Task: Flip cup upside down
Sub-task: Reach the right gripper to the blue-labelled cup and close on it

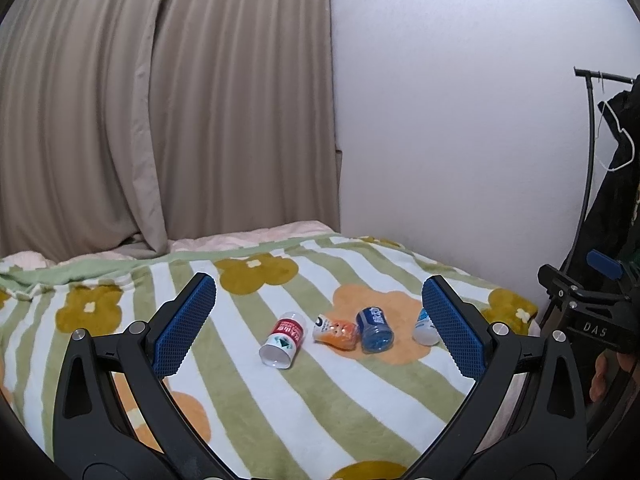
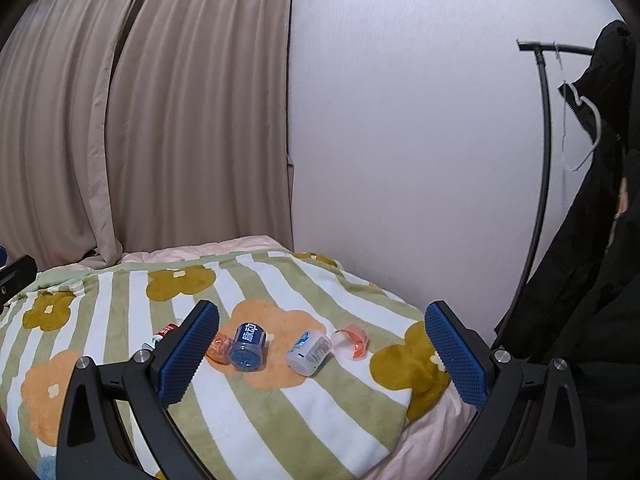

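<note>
Both the left tool point(image 1: 319, 322) and right tool point(image 2: 322, 344) are hovering spread wide, gripping nothing, over the red-labelled cup point(image 1: 282, 339) lying on its side beside orange point(image 1: 336, 331), blue point(image 1: 374, 329) and white point(image 2: 309, 351) cups on the flowered blanket point(image 1: 248, 408), its right edge nearing the wall point(image 1: 448, 120).

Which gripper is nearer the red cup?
Left, probably. The left gripper is open with the red cup lying between its fingers; from the right gripper, it lies far left behind a finger.
</note>
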Tool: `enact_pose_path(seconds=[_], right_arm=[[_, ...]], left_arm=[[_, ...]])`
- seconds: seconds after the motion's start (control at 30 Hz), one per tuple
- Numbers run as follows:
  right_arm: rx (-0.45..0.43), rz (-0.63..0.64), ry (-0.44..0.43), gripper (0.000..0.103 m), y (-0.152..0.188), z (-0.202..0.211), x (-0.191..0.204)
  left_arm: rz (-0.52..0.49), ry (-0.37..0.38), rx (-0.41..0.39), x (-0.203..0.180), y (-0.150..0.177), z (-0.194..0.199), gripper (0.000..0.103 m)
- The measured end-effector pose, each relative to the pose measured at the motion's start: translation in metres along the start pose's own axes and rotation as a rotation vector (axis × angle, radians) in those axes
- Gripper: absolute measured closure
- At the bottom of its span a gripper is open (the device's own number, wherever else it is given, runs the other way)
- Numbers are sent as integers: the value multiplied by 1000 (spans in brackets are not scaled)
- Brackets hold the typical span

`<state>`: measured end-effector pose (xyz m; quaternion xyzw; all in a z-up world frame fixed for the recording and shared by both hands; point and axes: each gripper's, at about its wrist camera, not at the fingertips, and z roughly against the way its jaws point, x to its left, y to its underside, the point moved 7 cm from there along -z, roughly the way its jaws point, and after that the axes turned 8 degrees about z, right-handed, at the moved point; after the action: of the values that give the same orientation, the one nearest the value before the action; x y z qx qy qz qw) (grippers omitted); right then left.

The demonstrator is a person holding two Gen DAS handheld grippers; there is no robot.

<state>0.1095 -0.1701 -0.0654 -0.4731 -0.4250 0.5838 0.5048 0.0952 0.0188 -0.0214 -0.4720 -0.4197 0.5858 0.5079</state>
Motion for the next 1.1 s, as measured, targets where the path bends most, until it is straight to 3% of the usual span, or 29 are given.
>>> enact_pose_path(seconds=[0.23, 0.37, 0.53, 0.6, 0.83, 0.97, 1.1], right_arm=[[125, 12, -149, 0, -1, -80, 14], [261, 12, -311, 0, 12, -150, 42], [425, 22, -420, 0, 42, -230, 86], [481, 18, -445, 3, 55, -253, 98], [688, -31, -477, 26, 108, -327, 128], [745, -54, -472, 29, 125, -343, 132], [777, -82, -479, 43, 134, -349, 135]], left_arm=[[-24, -7, 91, 20, 7, -55, 0], [-28, -1, 188, 32, 22, -101, 0], [-40, -1, 296, 45, 50, -154, 0], [-47, -1, 332, 47, 62, -169, 0], [-39, 16, 431, 53, 96, -208, 0], [-27, 21, 468, 56, 110, -218, 0], [-13, 23, 491, 60, 117, -222, 0]])
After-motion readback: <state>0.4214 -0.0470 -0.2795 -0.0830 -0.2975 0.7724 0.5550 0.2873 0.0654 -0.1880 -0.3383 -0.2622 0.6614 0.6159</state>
